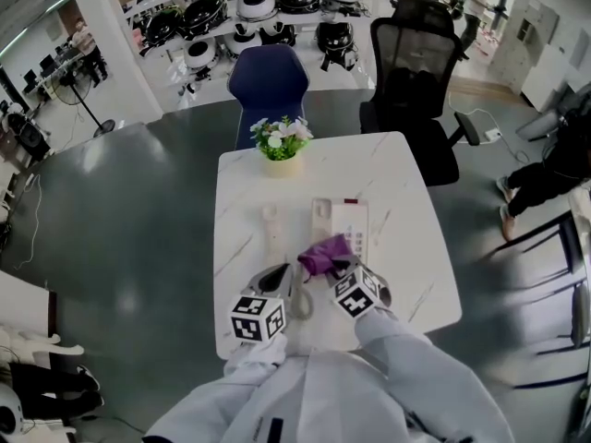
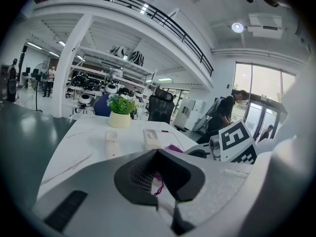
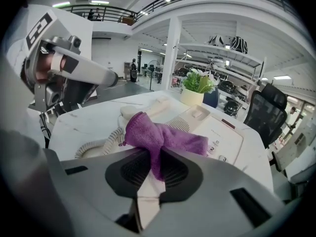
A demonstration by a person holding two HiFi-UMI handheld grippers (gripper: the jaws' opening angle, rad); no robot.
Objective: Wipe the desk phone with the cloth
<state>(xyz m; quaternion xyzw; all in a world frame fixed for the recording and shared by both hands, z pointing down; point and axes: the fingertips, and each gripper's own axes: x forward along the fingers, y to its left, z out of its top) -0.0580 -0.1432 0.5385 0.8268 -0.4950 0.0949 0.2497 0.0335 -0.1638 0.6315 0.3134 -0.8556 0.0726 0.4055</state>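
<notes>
Both of the person's arms reach forward, low over the white marble tabletop (image 1: 406, 201). The right claw (image 1: 332, 264) is clenched on a crumpled purple cloth (image 1: 323, 252), which lies at the near-left corner of the cream desk phone (image 1: 351, 227). Just beside it the left claw (image 1: 277, 280) has its tips pressed together above the coiled cord (image 1: 301, 303).
</notes>
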